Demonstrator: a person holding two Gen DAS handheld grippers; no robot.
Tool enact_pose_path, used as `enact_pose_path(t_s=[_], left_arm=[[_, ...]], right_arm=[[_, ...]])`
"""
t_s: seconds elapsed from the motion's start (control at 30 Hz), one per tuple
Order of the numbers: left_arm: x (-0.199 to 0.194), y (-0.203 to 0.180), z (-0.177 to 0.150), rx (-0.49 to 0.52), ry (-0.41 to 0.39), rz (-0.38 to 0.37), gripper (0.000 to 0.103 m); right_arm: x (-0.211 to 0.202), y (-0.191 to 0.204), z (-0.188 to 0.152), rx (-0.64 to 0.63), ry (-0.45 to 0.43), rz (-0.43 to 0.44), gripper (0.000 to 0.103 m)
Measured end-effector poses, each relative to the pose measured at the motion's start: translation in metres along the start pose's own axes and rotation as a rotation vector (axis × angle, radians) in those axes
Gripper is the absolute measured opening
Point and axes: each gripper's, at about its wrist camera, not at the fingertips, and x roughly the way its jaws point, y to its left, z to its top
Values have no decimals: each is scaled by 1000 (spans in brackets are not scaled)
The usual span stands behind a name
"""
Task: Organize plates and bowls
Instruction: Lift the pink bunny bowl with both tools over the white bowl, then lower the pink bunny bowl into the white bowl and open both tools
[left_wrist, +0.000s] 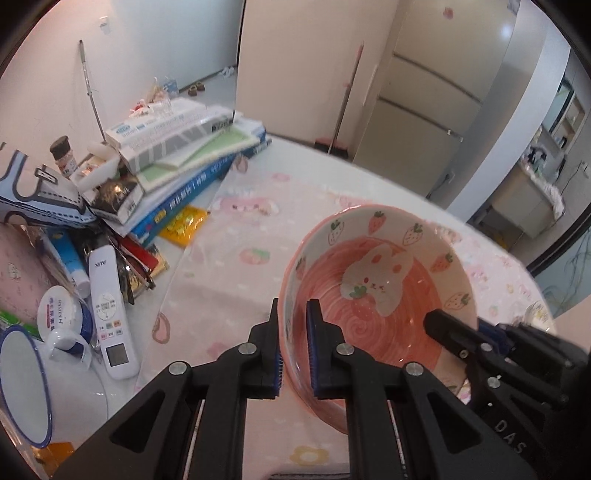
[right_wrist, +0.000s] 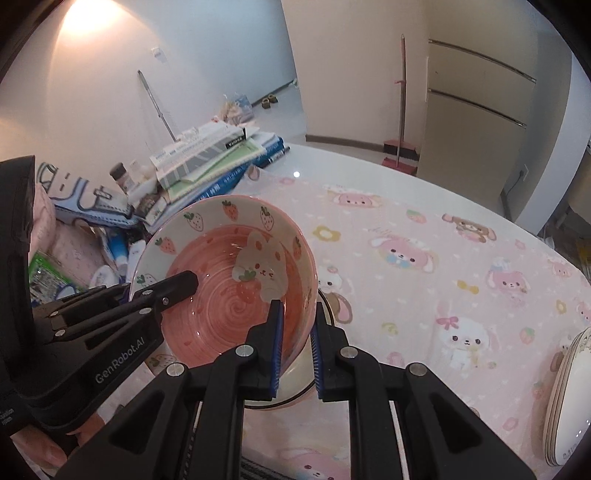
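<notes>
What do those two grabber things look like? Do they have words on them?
Both are black plastic claws with silver bolts and ridged blue pads inside the fingers. The left gripper has white letters reading GenRobot.AI along its side, seen from the right wrist. The right gripper shows the letters DAS, seen from the left wrist.

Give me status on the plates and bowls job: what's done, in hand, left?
Done: a stack of plates sits at the right edge of the tablecloth.
In hand: the left gripper and right gripper each clamp a rim of the pink strawberry bowl, held tilted over another dish just underneath.
Left: set the bowl down and release. Whether other dishes remain is not visible.
</notes>
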Motion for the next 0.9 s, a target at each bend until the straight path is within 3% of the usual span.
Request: enact_pose_path(t_s=[0.1,0.5,0.67,0.9], left_arm=[[8,-4,-4,24,14,52,8],[25,-12,-10,69,61,59,9],[26,-11,-10,67,69,53,9],[28,-14,-12,89,72,78,10]], right_arm=[[6,3,-2,-23,19,-27,17],[20,0,-2,-85,63,-67,19],[21,7,-4,-126,64,-87,26],[22,3,-3,-118,91,-53,28]])
